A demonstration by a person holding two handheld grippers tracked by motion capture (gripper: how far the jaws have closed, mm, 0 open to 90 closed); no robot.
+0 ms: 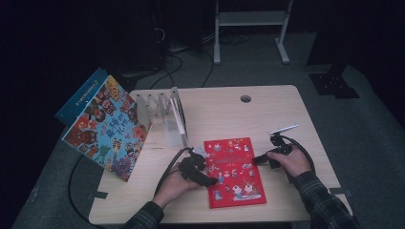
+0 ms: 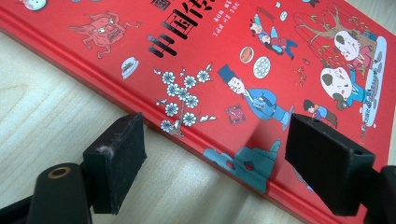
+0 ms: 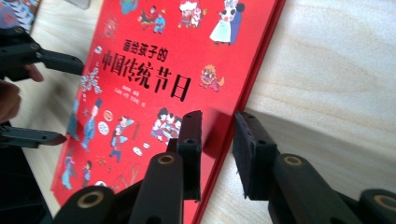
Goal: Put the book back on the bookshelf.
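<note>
Red book (image 1: 235,171) flat on table (image 1: 272,109) — both grippers' fingers at its edges.

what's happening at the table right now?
A person works a red hardcover picture book lying flat on the light wooden table with two handheld grippers. The left gripper straddles the book's spine edge with its jaws wide open. The right gripper sits at the opposite edge, jaws narrow, one above the cover and one off the edge, not visibly pressing.
</note>
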